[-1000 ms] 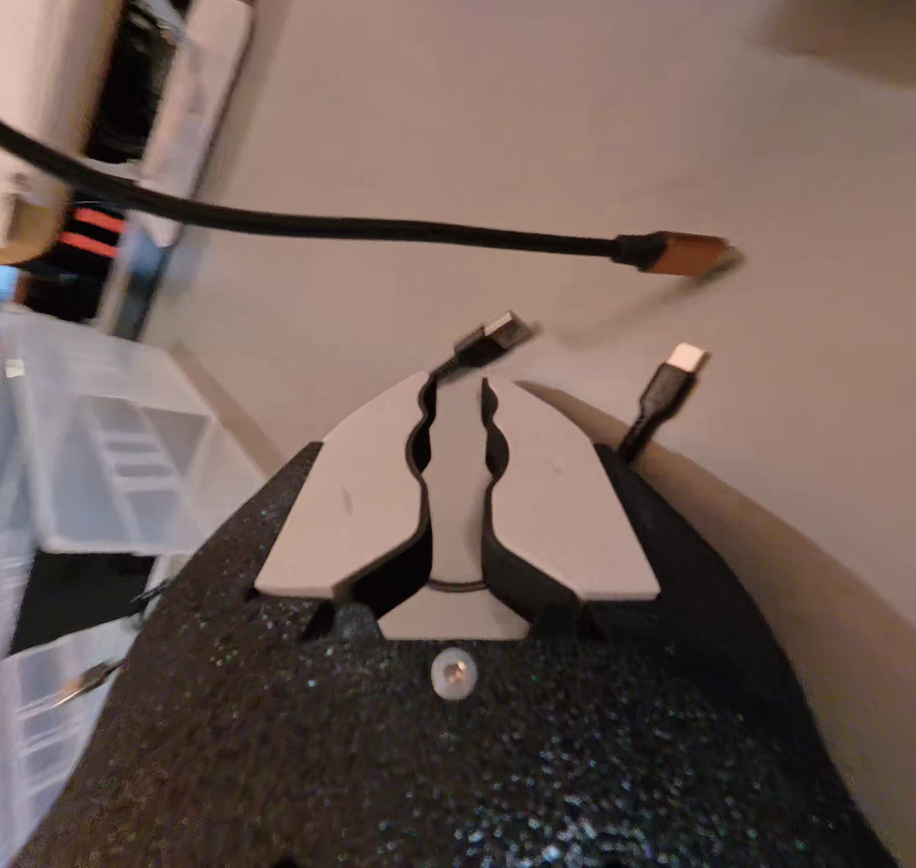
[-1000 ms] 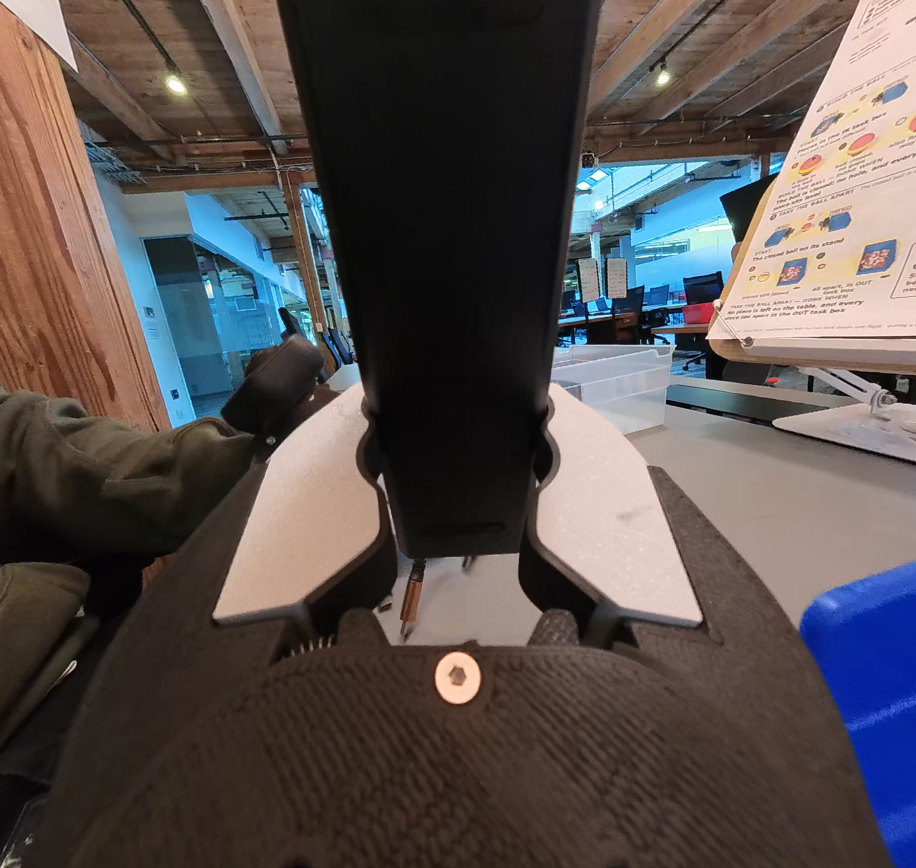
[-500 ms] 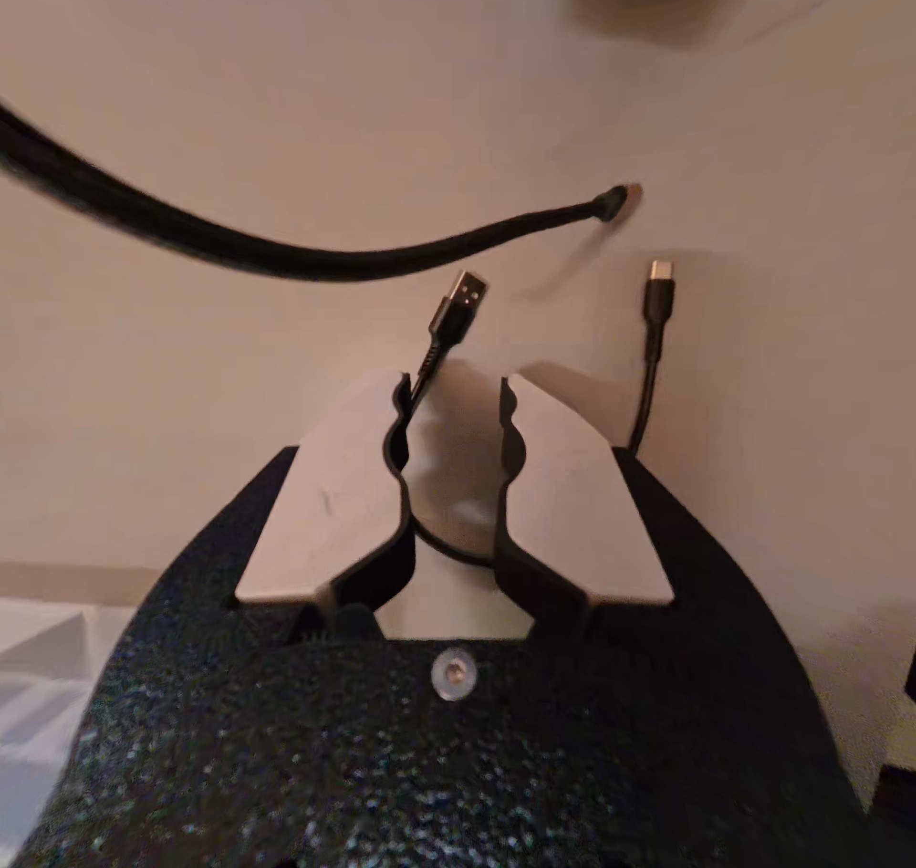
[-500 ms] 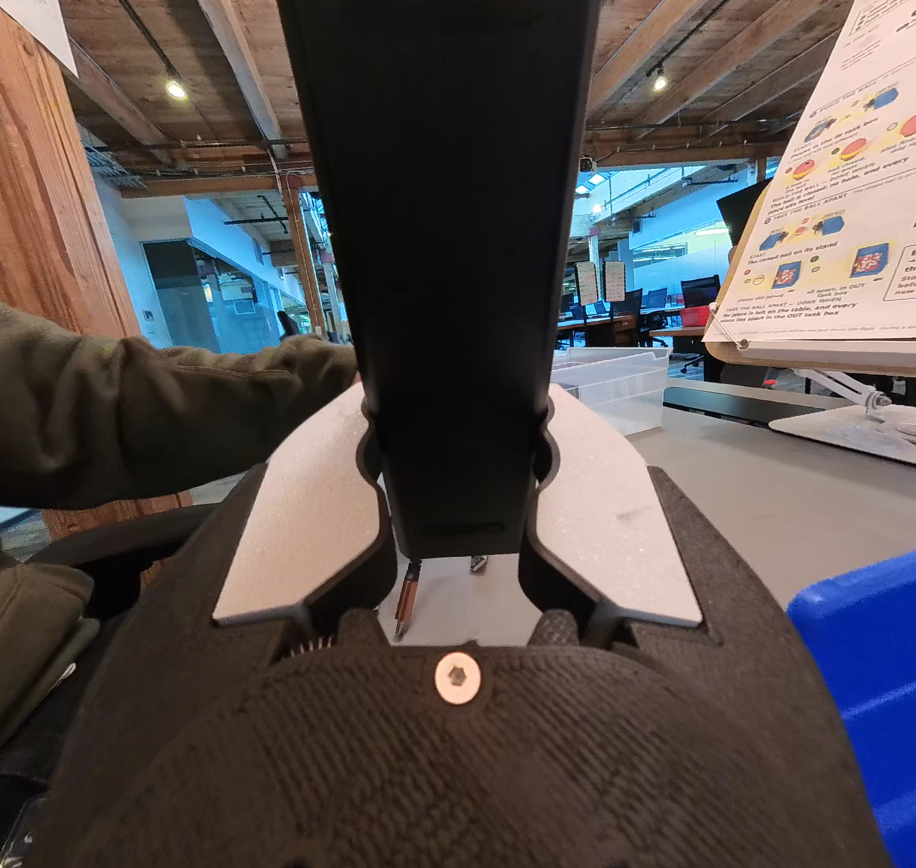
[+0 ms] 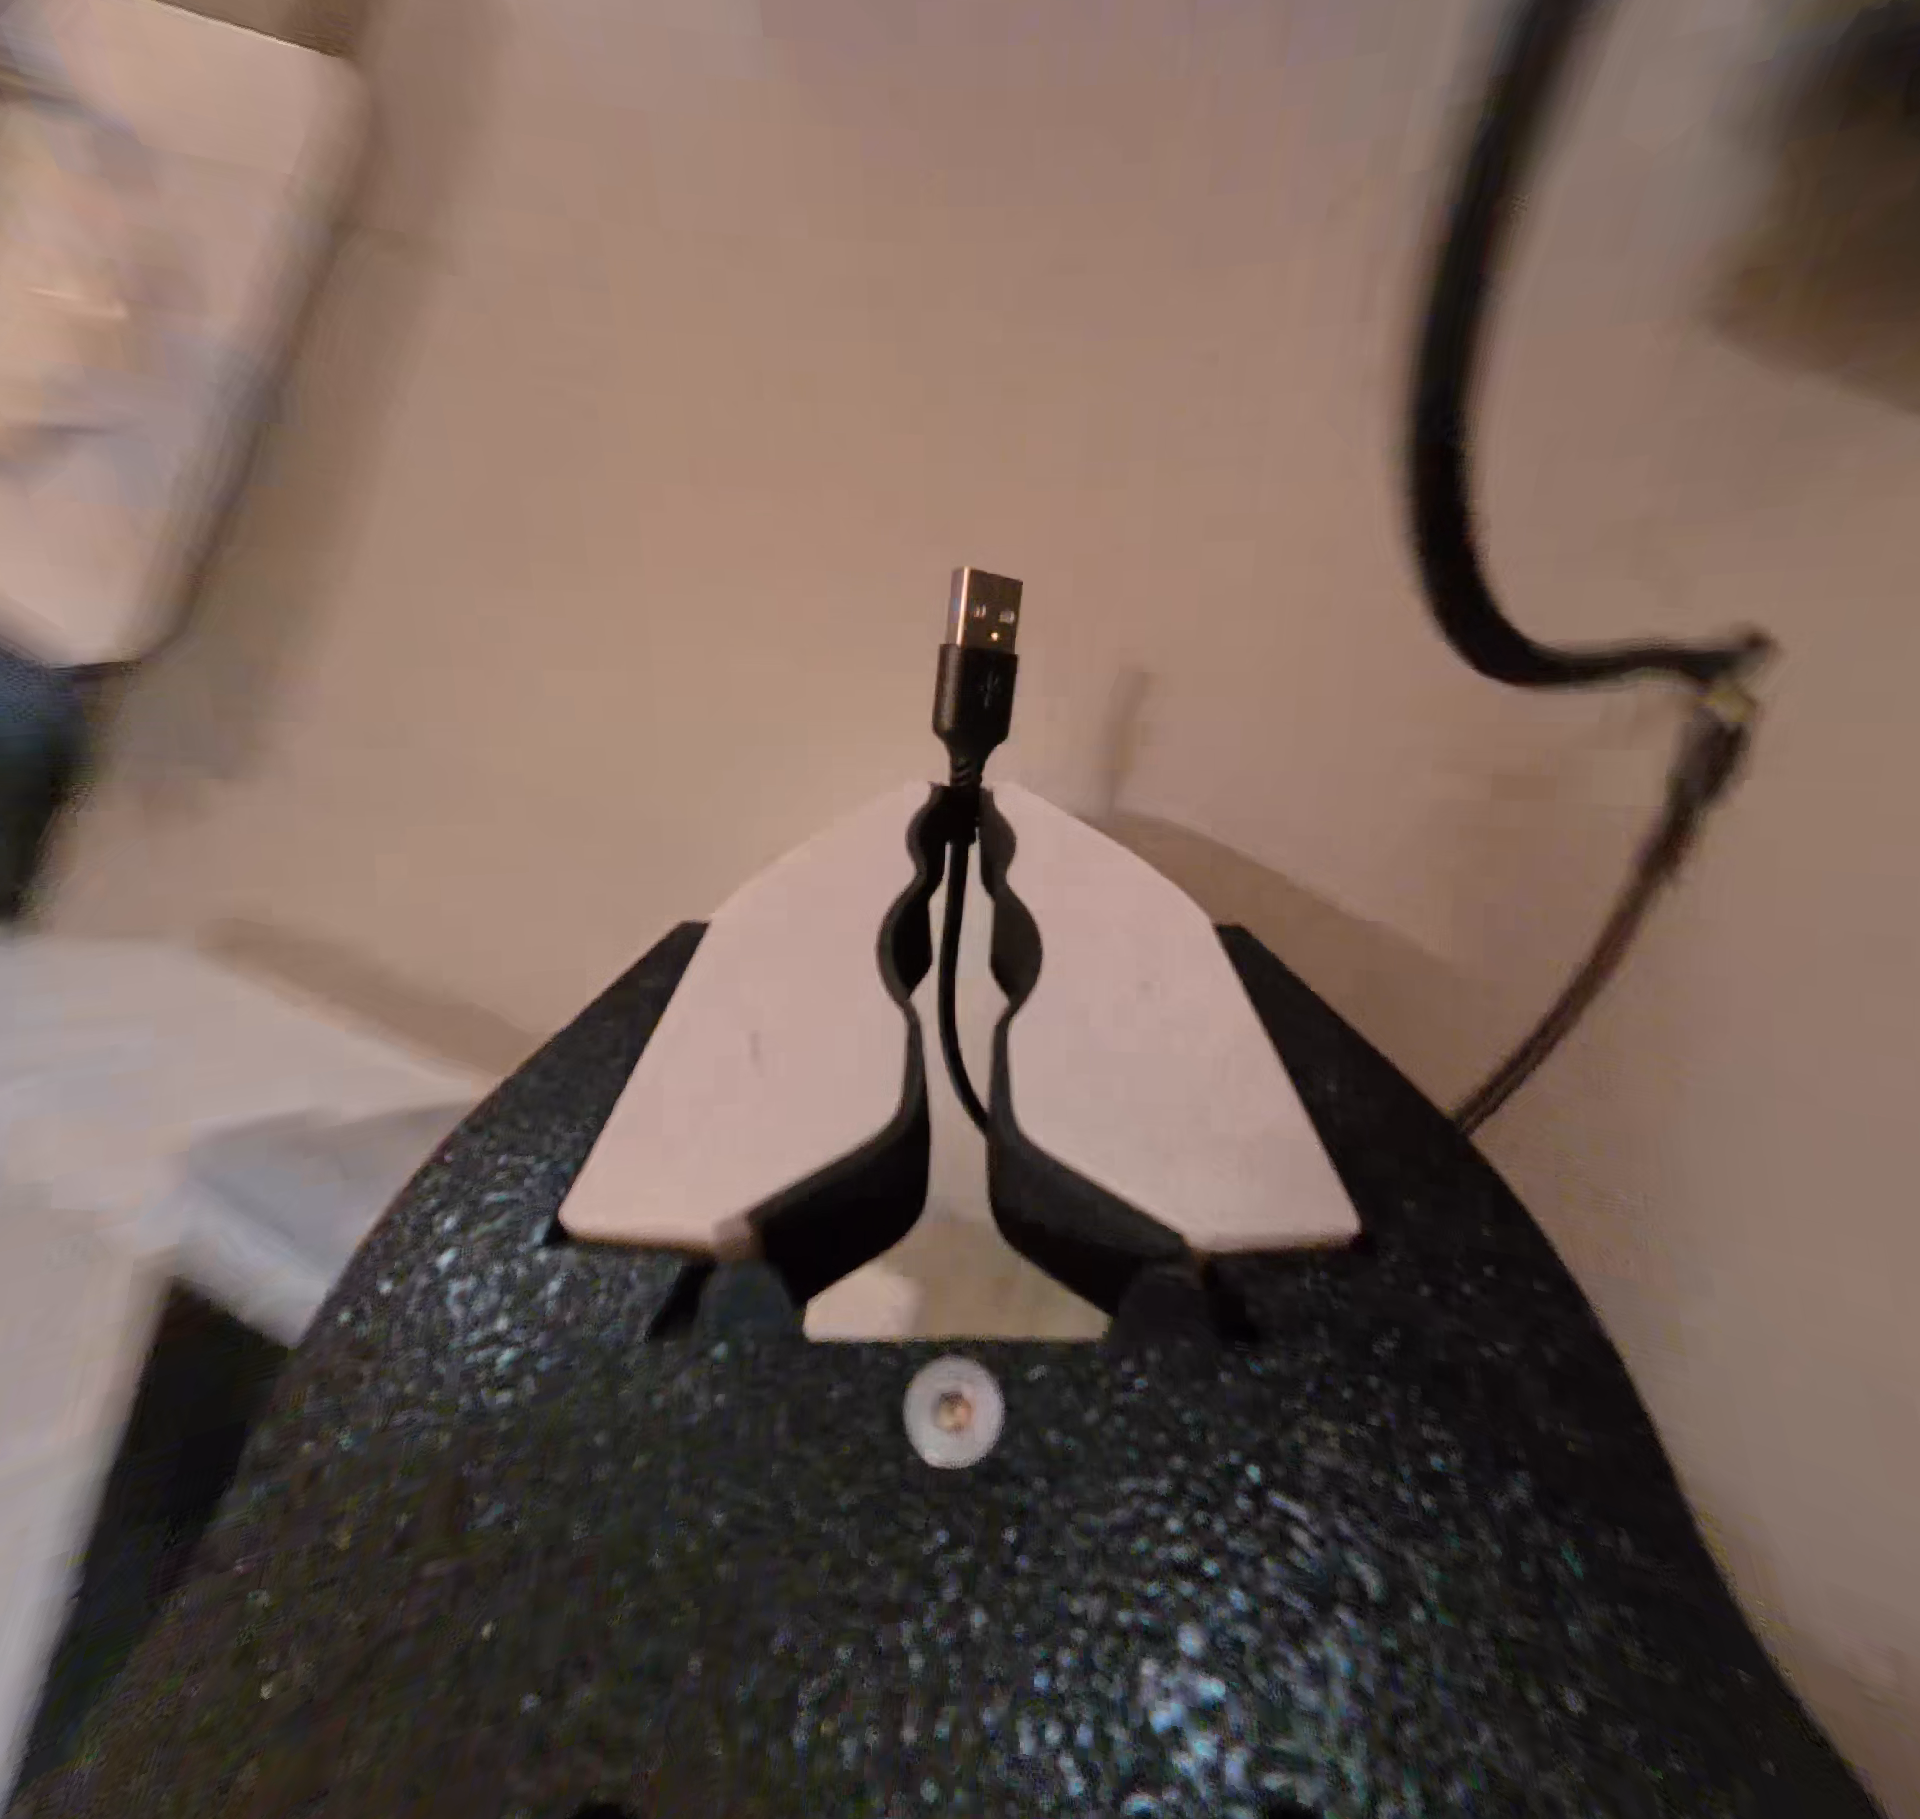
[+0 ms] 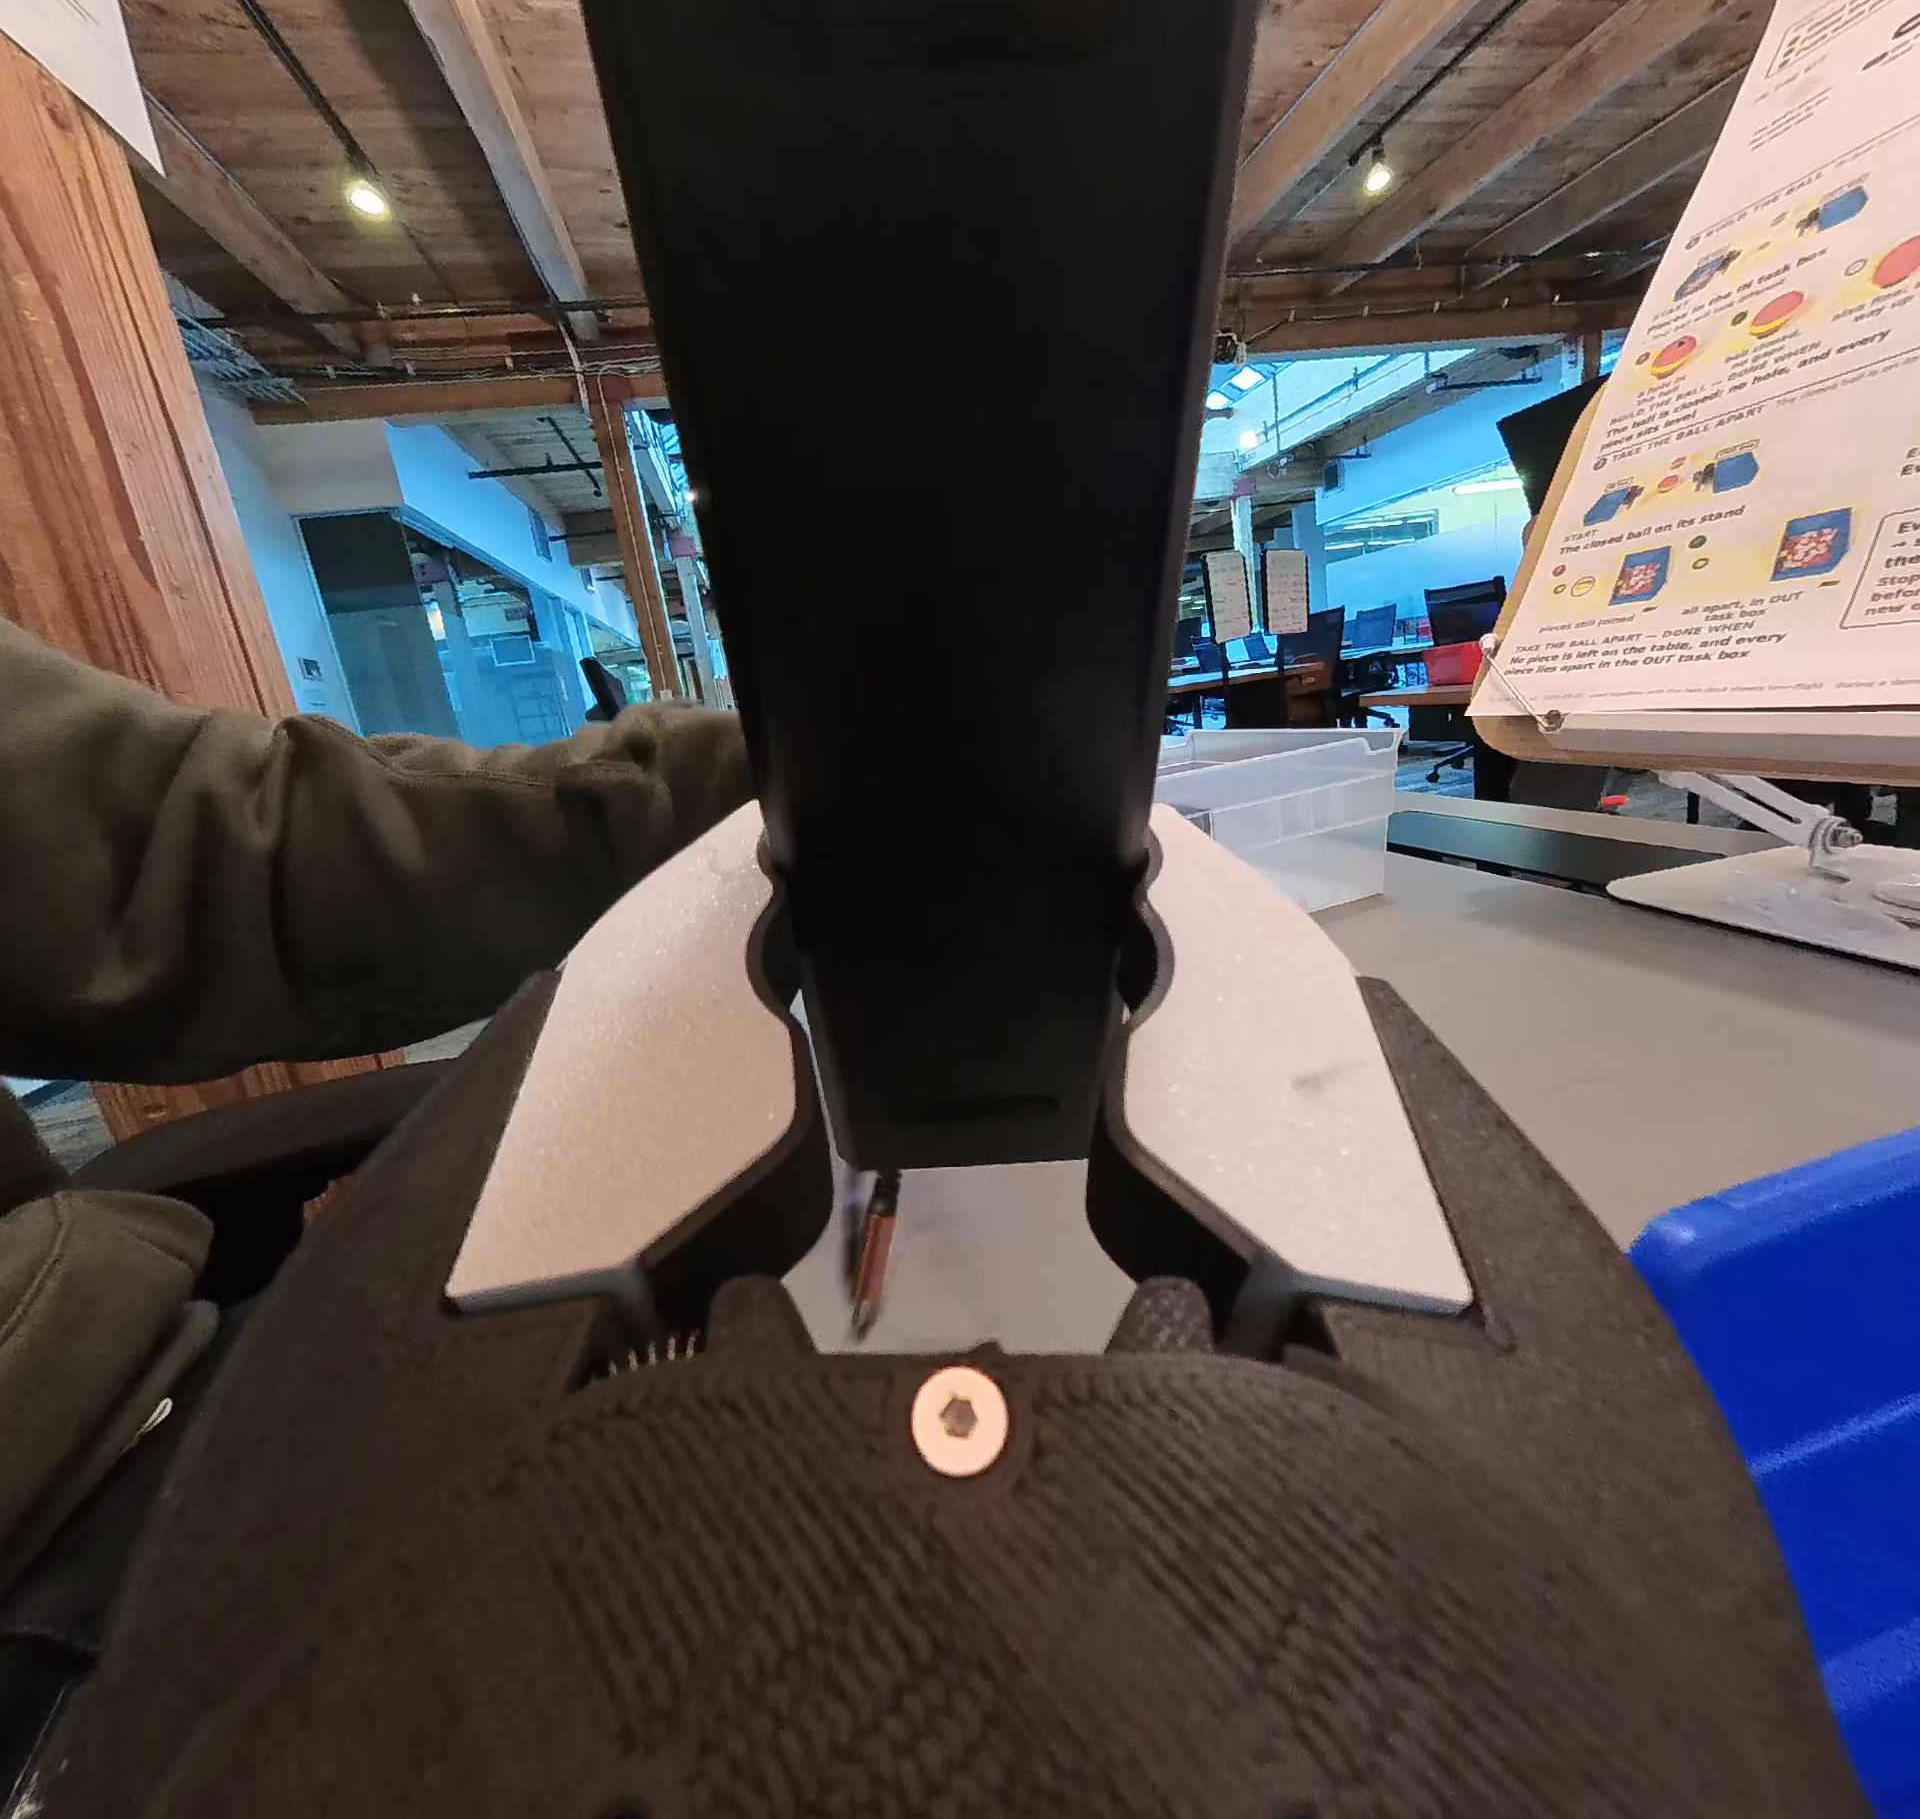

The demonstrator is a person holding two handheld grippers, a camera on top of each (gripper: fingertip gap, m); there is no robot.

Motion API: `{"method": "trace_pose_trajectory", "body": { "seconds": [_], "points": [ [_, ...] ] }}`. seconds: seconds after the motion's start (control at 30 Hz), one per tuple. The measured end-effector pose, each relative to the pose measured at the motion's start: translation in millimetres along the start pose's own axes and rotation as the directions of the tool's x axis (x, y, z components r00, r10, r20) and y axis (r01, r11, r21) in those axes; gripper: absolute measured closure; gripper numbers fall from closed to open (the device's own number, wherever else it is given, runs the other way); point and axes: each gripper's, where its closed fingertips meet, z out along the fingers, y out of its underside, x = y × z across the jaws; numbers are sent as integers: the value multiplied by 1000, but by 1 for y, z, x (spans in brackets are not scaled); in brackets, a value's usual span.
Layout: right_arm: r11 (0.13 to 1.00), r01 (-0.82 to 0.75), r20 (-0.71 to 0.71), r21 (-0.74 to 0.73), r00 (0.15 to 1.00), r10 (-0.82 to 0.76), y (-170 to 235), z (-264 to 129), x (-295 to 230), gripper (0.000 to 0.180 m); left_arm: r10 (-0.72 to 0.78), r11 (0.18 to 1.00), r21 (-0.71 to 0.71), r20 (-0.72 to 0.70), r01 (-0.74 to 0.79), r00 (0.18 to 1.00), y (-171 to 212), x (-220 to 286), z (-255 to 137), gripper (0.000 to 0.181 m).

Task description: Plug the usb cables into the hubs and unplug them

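- The left gripper has its two pale fingers pinched together at the tips on a thin black USB-A cable, gripping it just behind the plug.
- The USB-A plug sticks out past the fingertips, upright in the left wrist view, its metal end pointing away from the camera.
- The cable's thin cord runs back through the wavy gap between the fingers and drops out of sight under the right-hand finger.
- Beyond the plug lies a plain beige tabletop, blurred.
- To the right a thick black braided cable curves down from the top edge and bends toward a blurred thinner cable that slants down to the gripper body; whether the two are joined cannot be told.
- At far left are a blurred pale box shape and a clear plastic bin.
- The right gripper is clamped on a tall black hub, held upright between its white fingers, its lower end sitting in the gap.
- Below the hub's end a copper-coloured connector hangs, blurred.
- To the left an olive-green sleeve reaches across behind the hub.
- To the right sit a grey table, a clear bin, an instruction sheet on a stand, and a blue box at the near edge.
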Motion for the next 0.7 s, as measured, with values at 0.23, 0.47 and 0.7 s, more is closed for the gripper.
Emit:
{"method": "trace_pose_trajectory", "body": {
  "seconds": [0.23,0.47,0.7],
  "points": [
    [1000,0,1,4,1000,0,0,0,0,119,67,951,173,689,-254,722,-59,-72,-94,176],
    [1000,4,1,10,1000,-4,-1,-1,-1,119,287,913,65,601,-404,746,-5,26,-42,176],
    [1000,6,26,1,1000,-6,0,-1,-4,119,302,952,-4,175,-306,937,39,101,-5,175]
  ]
}}
